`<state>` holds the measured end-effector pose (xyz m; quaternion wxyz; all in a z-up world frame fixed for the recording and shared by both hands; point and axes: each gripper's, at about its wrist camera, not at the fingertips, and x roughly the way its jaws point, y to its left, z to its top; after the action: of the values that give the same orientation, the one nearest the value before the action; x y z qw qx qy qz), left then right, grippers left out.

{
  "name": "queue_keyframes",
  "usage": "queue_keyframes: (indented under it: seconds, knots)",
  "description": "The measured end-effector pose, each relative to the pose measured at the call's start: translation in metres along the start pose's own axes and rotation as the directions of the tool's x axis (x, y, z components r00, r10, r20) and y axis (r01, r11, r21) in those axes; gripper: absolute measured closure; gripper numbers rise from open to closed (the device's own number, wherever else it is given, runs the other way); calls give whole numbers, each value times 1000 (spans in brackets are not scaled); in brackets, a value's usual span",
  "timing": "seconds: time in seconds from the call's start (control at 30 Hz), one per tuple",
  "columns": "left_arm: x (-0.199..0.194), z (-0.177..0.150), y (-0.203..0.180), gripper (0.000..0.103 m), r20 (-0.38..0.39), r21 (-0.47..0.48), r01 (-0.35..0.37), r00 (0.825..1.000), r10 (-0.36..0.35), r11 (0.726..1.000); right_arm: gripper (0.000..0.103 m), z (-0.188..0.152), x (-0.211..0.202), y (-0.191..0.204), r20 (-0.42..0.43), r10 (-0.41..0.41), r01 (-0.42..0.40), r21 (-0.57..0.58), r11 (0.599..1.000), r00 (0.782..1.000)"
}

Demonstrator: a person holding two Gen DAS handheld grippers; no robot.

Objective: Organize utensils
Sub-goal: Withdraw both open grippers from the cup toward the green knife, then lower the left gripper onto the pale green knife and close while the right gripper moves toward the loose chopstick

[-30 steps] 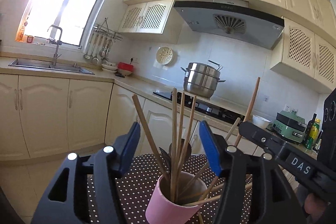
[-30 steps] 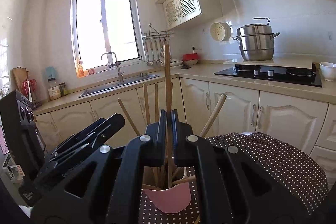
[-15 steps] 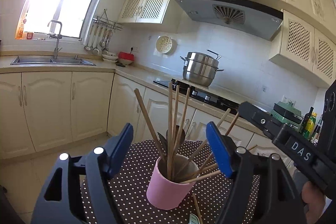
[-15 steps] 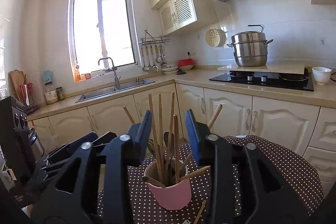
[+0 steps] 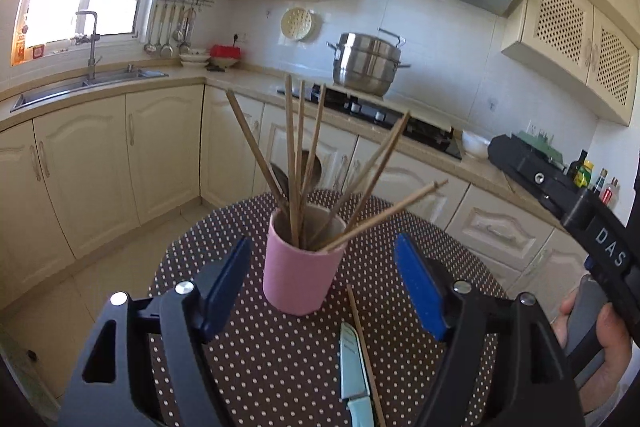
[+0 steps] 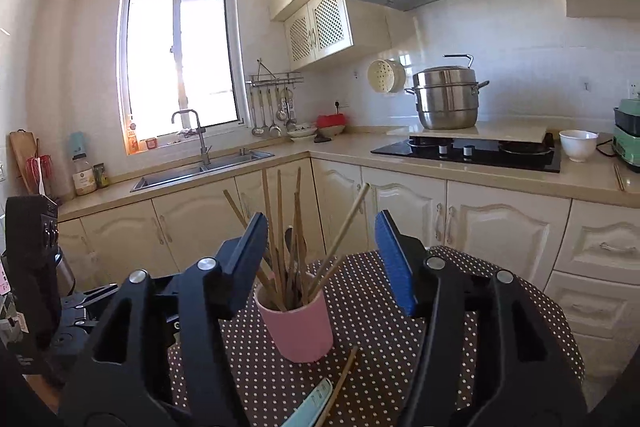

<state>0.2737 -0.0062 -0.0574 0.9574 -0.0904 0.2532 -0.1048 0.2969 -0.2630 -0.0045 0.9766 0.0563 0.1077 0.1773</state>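
The pink cup (image 5: 298, 267) stands near the middle of the polka-dot table (image 5: 248, 355), bristling with wooden chopsticks (image 5: 294, 163) that fan out at loose angles; dark spoon-like heads show behind them. Just near of the cup, 1 loose chopstick (image 5: 362, 343) lies flat beside a pale-green-handled knife (image 5: 352, 371). Both the left gripper (image 5: 322, 287) and the right gripper (image 6: 320, 259) are released, jaws spread wide and empty. The loose chopstick looks light, stiff and thin, likely to roll or slip, so a pinch near mid-length seems safest. The knife is better taken by its handle. The only legible writing is "DAS" (image 5: 610, 247) on the other gripper's body; the hood's lettering is too small to read.
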Motion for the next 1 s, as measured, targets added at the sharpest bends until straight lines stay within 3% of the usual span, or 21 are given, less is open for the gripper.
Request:
queue_keyframes:
  seconds: [0.1, 0.2, 0.37, 0.43, 0.63, 1.0]
  knots:
    - [12, -17, -6, 30, -118, 10, 4, 993, -3, 1000, 46, -18, -4, -13, -59, -30, 31, 19, 999, 998]
    - [31, -36, -11, 30, -255, 17, 6, 967, -2, 1000, 46, -37, -3, -24, -124, -49, 53, 28, 998, 991]
    - [64, -66, -18, 30, -451, 22, -7, 892, 17, 1000, 46, -68, -1, -42, -223, -64, 77, 54, 996, 973]
    - [79, -77, -20, 30, -521, 28, -22, 853, 34, 999, 45, -79, 1, -50, -268, -58, 82, 76, 994, 962]
    - [108, -99, -23, 31, -597, 100, -73, 794, 119, 992, 45, -105, 4, -71, -345, -47, 96, 126, 987, 937]
    - [139, -100, -44, 31, -595, 165, -113, 781, 191, 980, 44, -123, 13, -91, -411, -25, 104, 172, 980, 912]
